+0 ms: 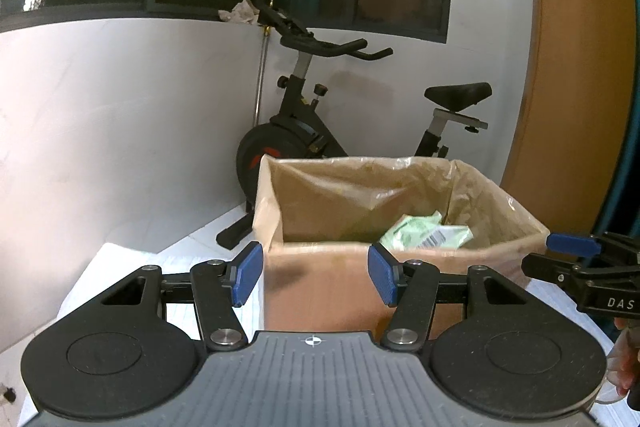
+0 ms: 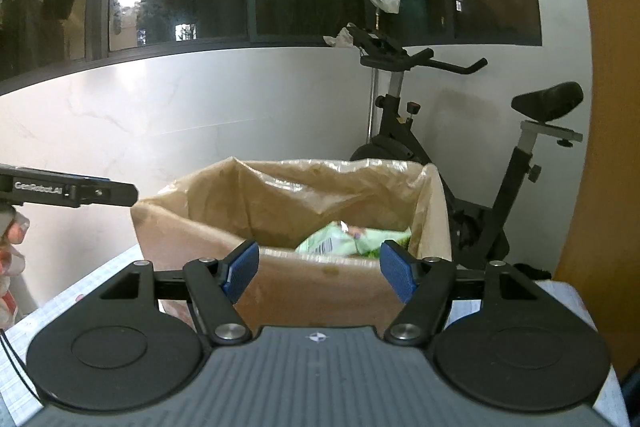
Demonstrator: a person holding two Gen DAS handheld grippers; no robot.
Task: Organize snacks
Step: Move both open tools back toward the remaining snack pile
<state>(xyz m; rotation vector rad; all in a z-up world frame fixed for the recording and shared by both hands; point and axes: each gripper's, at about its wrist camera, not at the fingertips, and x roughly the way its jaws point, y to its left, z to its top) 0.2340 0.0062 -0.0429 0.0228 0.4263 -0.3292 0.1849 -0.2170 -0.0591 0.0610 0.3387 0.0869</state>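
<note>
A cardboard box lined with clear plastic stands on the white table. Light green snack packets lie inside it, also in the right wrist view. My left gripper is open and empty, just in front of the box's near wall. My right gripper is open and empty, also facing the box at its near wall. The right gripper shows at the right edge of the left view; the left one shows at the left edge of the right view.
A black exercise bike stands behind the box against the white wall, under dark windows. An orange-brown panel is at the right. The white table extends to the left of the box.
</note>
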